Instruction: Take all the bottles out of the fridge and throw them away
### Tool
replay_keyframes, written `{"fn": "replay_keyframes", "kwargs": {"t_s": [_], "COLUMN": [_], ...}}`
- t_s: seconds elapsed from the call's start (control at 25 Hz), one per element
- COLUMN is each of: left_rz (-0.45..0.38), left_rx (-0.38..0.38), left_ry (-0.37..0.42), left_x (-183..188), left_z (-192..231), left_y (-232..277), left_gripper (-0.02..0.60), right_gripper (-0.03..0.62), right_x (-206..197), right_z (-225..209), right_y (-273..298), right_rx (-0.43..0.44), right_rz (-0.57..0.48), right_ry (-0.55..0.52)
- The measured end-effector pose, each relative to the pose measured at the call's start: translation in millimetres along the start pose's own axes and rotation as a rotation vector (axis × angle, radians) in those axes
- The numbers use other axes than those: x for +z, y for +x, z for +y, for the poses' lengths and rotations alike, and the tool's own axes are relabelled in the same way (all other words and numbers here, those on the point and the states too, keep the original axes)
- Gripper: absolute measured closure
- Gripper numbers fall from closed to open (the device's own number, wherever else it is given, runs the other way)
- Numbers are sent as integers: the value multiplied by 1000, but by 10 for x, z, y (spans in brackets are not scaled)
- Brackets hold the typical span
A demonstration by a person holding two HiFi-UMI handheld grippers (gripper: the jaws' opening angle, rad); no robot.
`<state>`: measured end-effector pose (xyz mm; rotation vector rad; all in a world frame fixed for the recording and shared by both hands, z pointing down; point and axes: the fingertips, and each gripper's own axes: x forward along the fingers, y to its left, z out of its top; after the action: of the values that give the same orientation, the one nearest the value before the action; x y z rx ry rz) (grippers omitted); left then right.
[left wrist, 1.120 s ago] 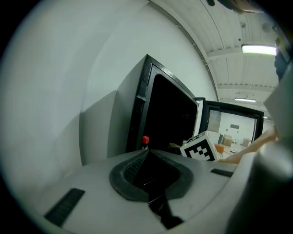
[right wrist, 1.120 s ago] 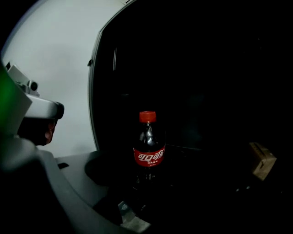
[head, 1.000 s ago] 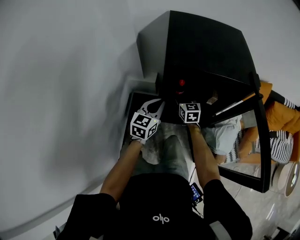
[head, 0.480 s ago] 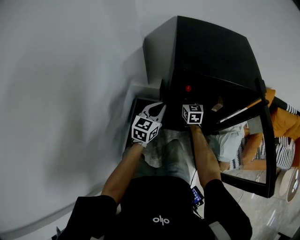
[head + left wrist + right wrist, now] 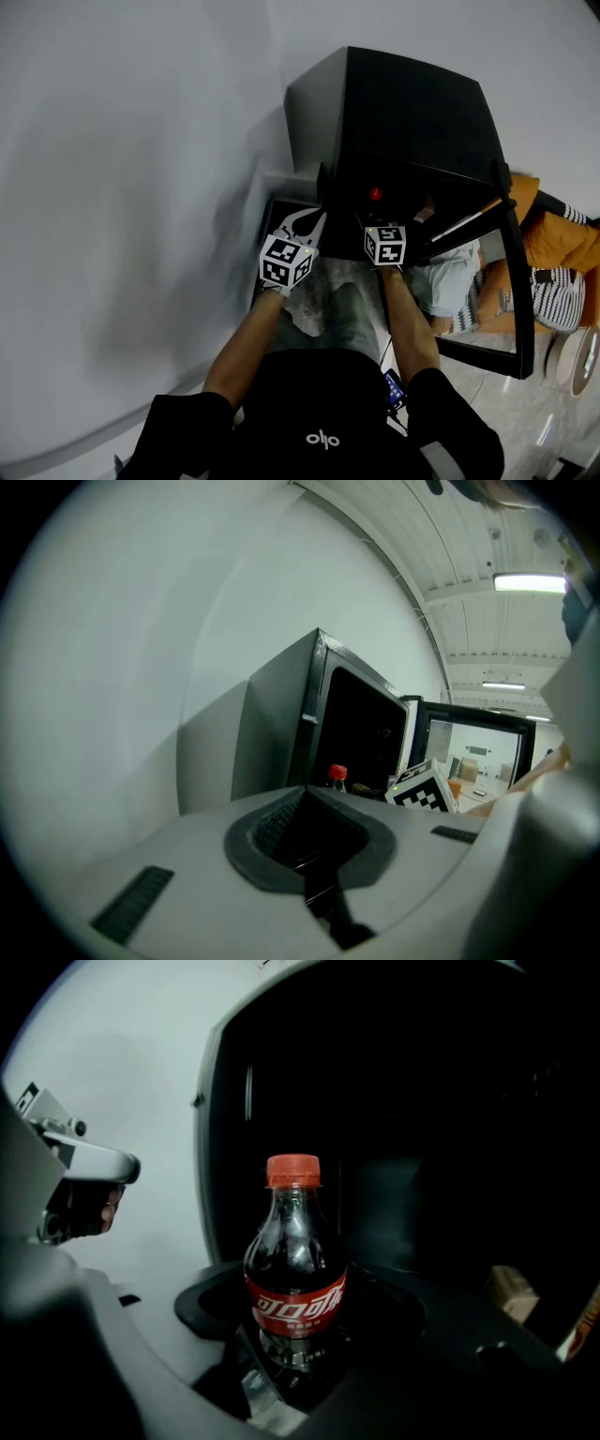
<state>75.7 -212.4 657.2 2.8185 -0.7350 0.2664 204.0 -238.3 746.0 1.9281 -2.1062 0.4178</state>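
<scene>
A small cola bottle [image 5: 293, 1269] with a red cap and red label stands upright between the jaws of my right gripper [image 5: 295, 1335], which is shut on its lower body. It is held in front of the dark open mouth of the black fridge [image 5: 412, 103]. From above, the bottle's red cap [image 5: 375, 194] shows just beyond my right gripper [image 5: 377, 214]. My left gripper [image 5: 305, 225] hangs to the left of it, beside the fridge's left wall, shut with nothing in it. In the left gripper view, its jaws meet [image 5: 309, 841] and the bottle [image 5: 337, 775] peeks over them.
The fridge's glass door [image 5: 511, 272] stands swung open at the right, mirroring a seated person. A dark-rimmed container [image 5: 265, 220] sits on the floor under the left gripper, against the white wall [image 5: 122, 187]. Something tan [image 5: 511, 1290] lies low at the right in the fridge.
Only the head view has shifted slightly. Both grippers keep their places relative to the fridge, and the bottle stays in the right gripper.
</scene>
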Motion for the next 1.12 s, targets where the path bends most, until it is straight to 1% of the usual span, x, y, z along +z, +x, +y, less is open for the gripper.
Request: {"fn": "replay_keyframes", "kwargs": {"t_s": [0.16,0.32,0.44,0.56,0.68,0.8,0.96,1.12], "left_rz": [24,42,47,47,37,23,7,-3], "left_rx": [-8,-24,-32,-34,-33,-28,-5,41], "left_ry": [-19,-17,-13,-11,-14,-15,-22,-36], "left_x": [458,988,1332,1593,1748,1825,1835,1814], "left_z": [-205,-404,-521,-610,-690,-739,-713,-597], "left_y": [-229,-435,-557,-652,-714,-729,-771,-904], "left_gripper": [580,580,580,580,580,580,580,580], "right_gripper": [290,289,289,289,289,289,289,289], "right_x": [339,821,1182,1489,1677,1790,1855,1912], "right_z": [130,242,301,332,337,322,366,500], "right_y": [-533,-1033,-1338,-1562,-1708,-1776,-1789,-1730], "right_rx": [-2,-2,-4,-2,2,10,33,74], "right_rz": [28,36,32,29,20,6,6,8], "right_ry": [14,27,29,29,25,13,-8,-31]}}
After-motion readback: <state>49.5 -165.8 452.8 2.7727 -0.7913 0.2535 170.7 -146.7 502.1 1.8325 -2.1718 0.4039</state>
